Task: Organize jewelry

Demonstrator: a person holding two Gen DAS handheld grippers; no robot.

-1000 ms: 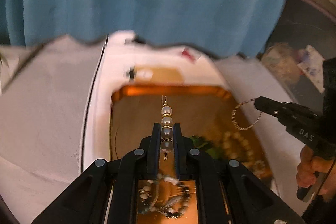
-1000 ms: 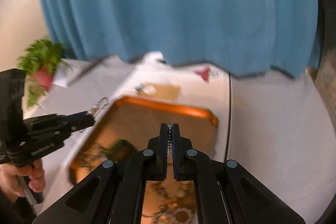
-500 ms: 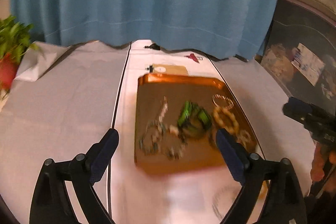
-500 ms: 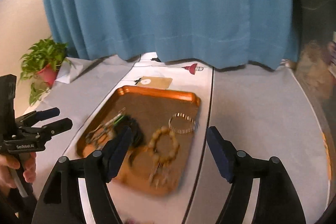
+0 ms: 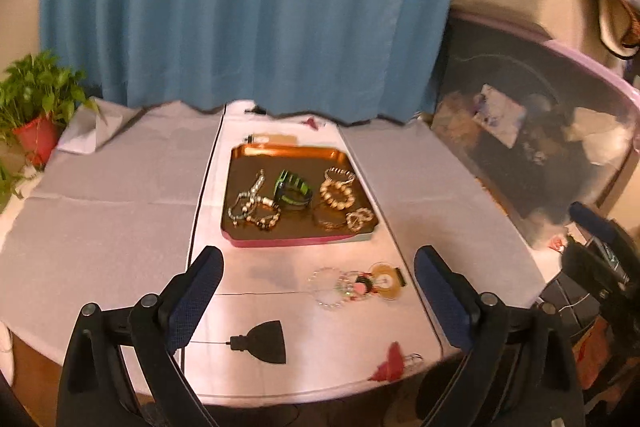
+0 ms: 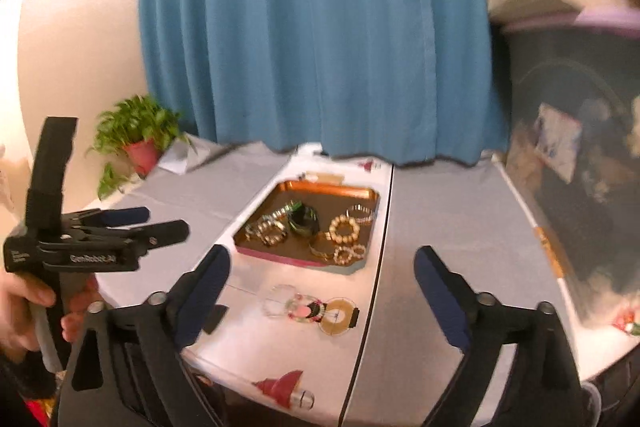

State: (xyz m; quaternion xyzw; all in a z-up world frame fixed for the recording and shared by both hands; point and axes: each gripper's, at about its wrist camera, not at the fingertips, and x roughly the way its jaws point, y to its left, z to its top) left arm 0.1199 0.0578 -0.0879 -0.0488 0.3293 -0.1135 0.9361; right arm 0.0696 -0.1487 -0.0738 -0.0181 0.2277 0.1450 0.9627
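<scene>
Both sets of jaws wide apart, nothing between them; both have just been opening. Left gripper [image 5: 318,281] and right gripper [image 6: 322,281] sit back at the near edge of the tabletop [image 5: 112,219], well apart from the orange tray [image 5: 296,151]. Jewelry [image 5: 298,197] lies piled inside the tray: bead bracelets, a green-and-black band, chains touching each other. Bare cloth on both sides of the tray. Blue curtain [image 5: 248,11] closes the far edge; potted plant [image 5: 34,103] at far left. Small trinkets [image 5: 358,283] lie between tray and near edge, blurred. Pieces in the tray overlap, count unclear. Right side cut off by a dark bin [image 5: 532,131].
</scene>
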